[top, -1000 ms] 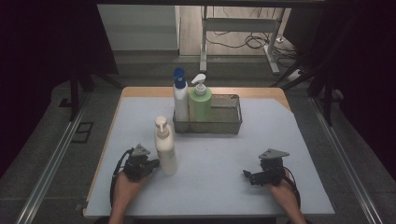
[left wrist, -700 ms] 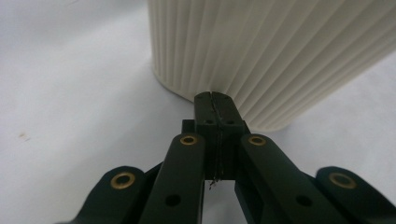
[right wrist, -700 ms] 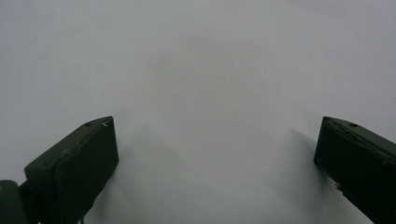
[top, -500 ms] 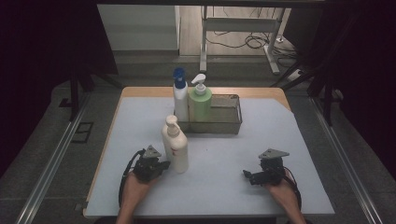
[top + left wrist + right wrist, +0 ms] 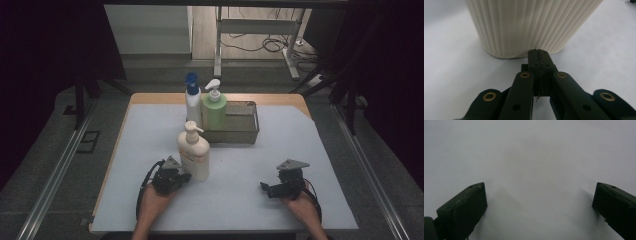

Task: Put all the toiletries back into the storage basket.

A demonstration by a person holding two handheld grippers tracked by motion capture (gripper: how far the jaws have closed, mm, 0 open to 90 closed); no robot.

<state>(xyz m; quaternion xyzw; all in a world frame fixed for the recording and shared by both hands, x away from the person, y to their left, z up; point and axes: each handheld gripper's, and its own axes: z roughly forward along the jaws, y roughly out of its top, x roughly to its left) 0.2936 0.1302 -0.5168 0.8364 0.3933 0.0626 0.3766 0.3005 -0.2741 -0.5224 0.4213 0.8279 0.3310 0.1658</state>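
Note:
A cream pump bottle [image 5: 194, 152] stands upright on the white mat, in front of the basket. My left gripper [image 5: 185, 176] lies low on the mat at the bottle's left side. Its jaws are shut with nothing between them, and their tips meet the foot of the bottle. In the left gripper view the ribbed cream wall of the bottle [image 5: 531, 25] rises right behind the left gripper [image 5: 537, 51]. My right gripper [image 5: 265, 187] rests on the mat at the front right, open. The right gripper [image 5: 539, 195] has only bare mat between its jaws.
A wire basket [image 5: 245, 132] stands at the back middle with a green pump bottle [image 5: 214, 112] in its left end. A white bottle with a blue cap [image 5: 192, 102] stands at the basket's left end. The wooden table edge [image 5: 120, 135] borders the mat.
The left gripper and the cream bottle have both shifted to the right across the mat, the bottle staying upright. The right hand has kept still.

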